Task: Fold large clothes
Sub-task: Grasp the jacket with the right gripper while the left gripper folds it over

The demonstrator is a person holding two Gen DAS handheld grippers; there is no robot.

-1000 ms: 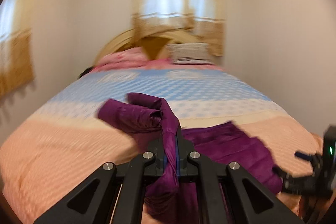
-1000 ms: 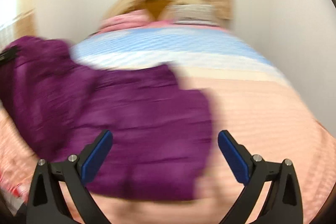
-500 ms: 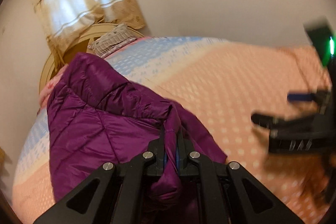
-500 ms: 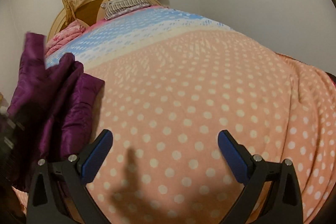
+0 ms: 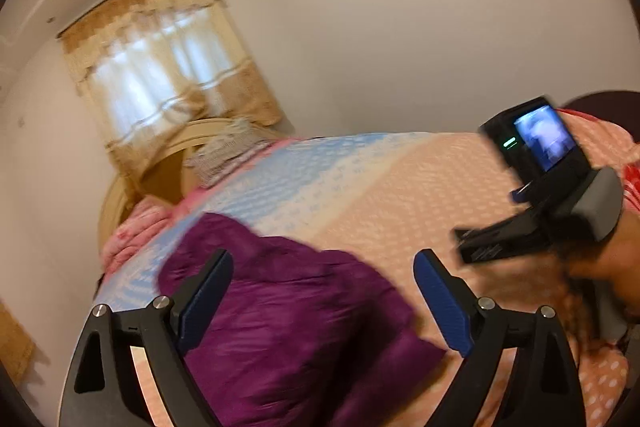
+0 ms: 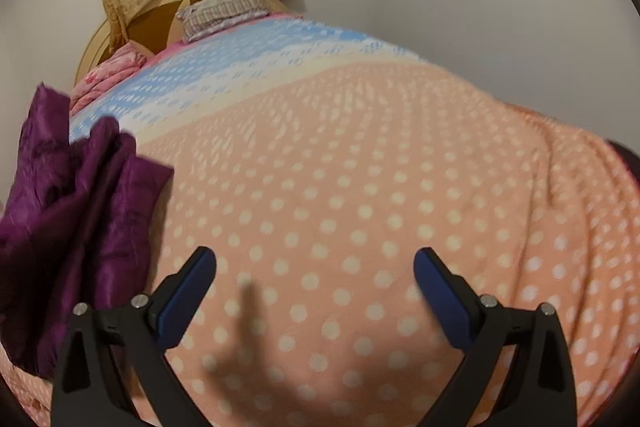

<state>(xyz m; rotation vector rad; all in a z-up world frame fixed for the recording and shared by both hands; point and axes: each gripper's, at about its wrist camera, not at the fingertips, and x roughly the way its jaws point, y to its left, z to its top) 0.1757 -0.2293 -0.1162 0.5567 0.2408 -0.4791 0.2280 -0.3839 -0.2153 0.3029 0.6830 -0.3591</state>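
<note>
A purple quilted jacket (image 5: 288, 315) lies bunched on the bed, blurred in the left wrist view. My left gripper (image 5: 322, 297) is open and empty just above it, its blue pads spread wide. The jacket also shows at the left edge of the right wrist view (image 6: 76, 223). My right gripper (image 6: 316, 291) is open and empty over the bare spotted blanket, to the right of the jacket. The right gripper's body also shows in the left wrist view (image 5: 536, 211), held by a hand.
The bed has a peach spotted blanket (image 6: 380, 187) in front and a blue and white part (image 6: 248, 63) behind. Pillows (image 6: 224, 7) and a wooden headboard (image 6: 120, 35) stand at the far end under a curtained window (image 5: 160, 75). A white wall runs along the right.
My left gripper has opened and let go of the jacket, which has dropped onto the bed. My right gripper stays open over the blanket.
</note>
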